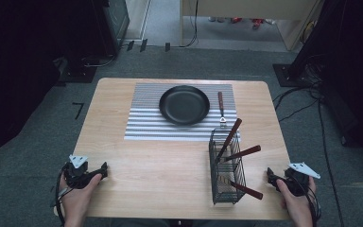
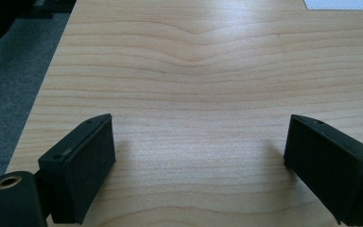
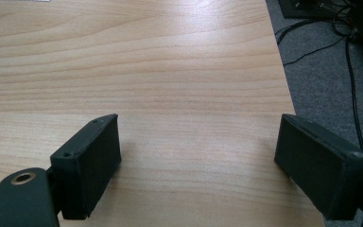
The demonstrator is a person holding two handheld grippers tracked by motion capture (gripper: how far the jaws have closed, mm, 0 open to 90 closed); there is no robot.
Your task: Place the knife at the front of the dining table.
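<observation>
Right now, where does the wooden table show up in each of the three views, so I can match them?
High view: the wooden table sits in the middle, with the left gripper at its near left corner and the right gripper at its near right.
Left gripper view: the table stretches ahead, and its edge meets the grey carpet on the left.
Right gripper view: the table stretches ahead, and its edge meets the carpet on the right.
Shared landmark: the grey carpet.
</observation>
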